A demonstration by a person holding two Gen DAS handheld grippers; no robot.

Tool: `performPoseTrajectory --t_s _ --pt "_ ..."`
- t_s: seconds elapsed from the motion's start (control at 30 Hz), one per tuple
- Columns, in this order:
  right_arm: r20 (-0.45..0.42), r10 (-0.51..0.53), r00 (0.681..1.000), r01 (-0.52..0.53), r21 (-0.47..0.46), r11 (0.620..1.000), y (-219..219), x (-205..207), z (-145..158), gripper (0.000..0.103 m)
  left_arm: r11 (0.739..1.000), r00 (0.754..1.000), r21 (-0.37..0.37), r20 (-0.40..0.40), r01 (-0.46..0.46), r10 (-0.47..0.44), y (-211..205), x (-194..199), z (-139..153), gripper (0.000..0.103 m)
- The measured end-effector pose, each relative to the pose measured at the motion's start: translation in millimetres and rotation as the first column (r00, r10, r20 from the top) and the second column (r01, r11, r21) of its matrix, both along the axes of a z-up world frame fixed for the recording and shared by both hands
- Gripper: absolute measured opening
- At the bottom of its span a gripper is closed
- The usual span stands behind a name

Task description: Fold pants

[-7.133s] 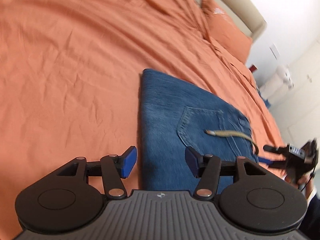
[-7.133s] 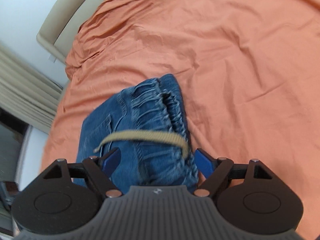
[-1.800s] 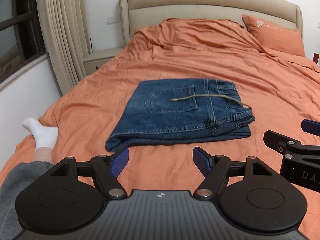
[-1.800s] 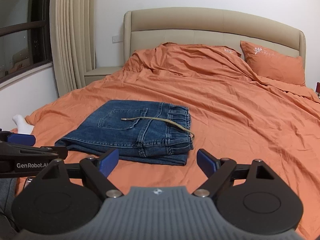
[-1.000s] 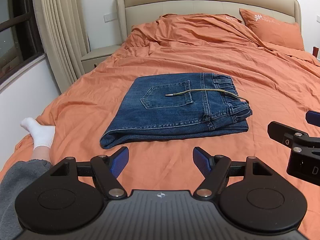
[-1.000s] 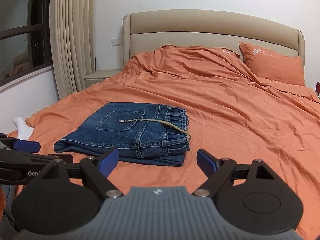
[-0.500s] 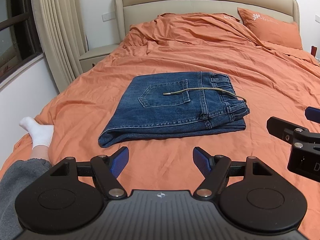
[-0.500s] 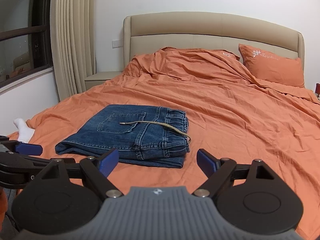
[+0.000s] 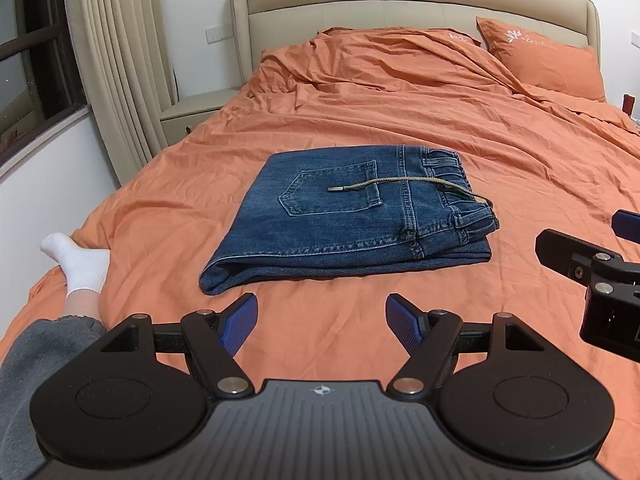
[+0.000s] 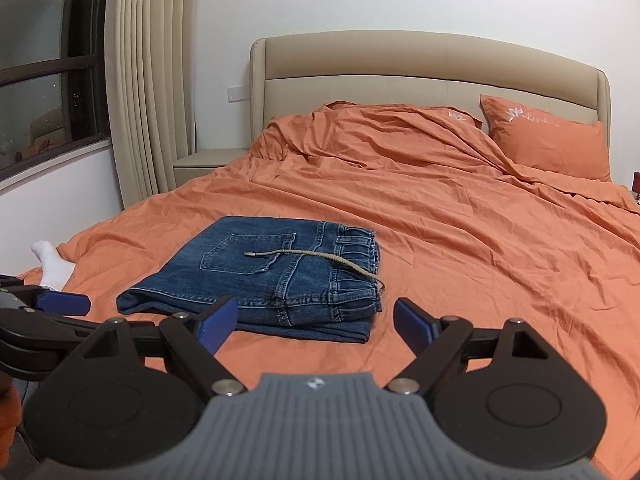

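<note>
The blue denim pants (image 9: 344,216) lie folded into a flat rectangle on the orange bed sheet (image 9: 360,112), back pocket up, waistband to the right. A tan drawstring (image 9: 400,182) lies across the pocket. The pants also show in the right wrist view (image 10: 272,276). My left gripper (image 9: 322,324) is open and empty, held back from the pants' near edge. My right gripper (image 10: 316,320) is open and empty, near the pants' front edge. The right gripper's body shows at the right edge of the left wrist view (image 9: 592,272).
A beige headboard (image 10: 420,68) and an orange pillow (image 10: 548,140) are at the far end. A nightstand (image 10: 208,160) and curtain (image 10: 148,92) stand at the left. A person's leg in a white sock (image 9: 80,264) rests at the bed's left edge.
Both grippers have pulled up and back from the folded pants over the last seconds and now drift slightly. The pants lie still. Both stay open.
</note>
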State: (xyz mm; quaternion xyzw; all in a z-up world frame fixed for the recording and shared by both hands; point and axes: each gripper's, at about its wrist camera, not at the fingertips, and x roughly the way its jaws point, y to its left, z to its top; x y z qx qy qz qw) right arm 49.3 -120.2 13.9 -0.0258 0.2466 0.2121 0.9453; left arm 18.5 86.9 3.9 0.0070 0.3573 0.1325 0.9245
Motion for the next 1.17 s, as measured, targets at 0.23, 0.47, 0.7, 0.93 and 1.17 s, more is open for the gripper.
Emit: performPoseTrajectory --t_s 0.23,0.47,0.7,0.93,1.17 --pt "0.001 -0.001 1.000 0.001 -0.002 1.000 0 0 1 0.082 1.000 1.000 -0.003 -0.001 -0.002 0.002 1 0 1 0.085" --pt "-0.016 -0.006 1.000 0.006 -0.003 1.000 -1 -1 0 0.082 1.000 1.000 -0.007 0.019 0.007 -0.007 0 -5 3 0.085" --pt "-0.026 -0.011 1.000 0.011 -0.002 1.000 -1 -1 1 0.082 1.000 0.999 0.000 0.043 0.018 -0.018 -4 -8 9 0.085" --pt "-0.024 -0.009 1.000 0.009 -0.001 1.000 -2 0 3 0.082 1.000 0.998 0.004 0.058 0.019 -0.019 -6 -9 14 0.085" --pt "-0.025 -0.006 1.000 0.006 -0.002 1.000 -1 -1 3 0.082 1.000 0.998 0.003 0.062 0.017 -0.017 -6 -9 15 0.085"
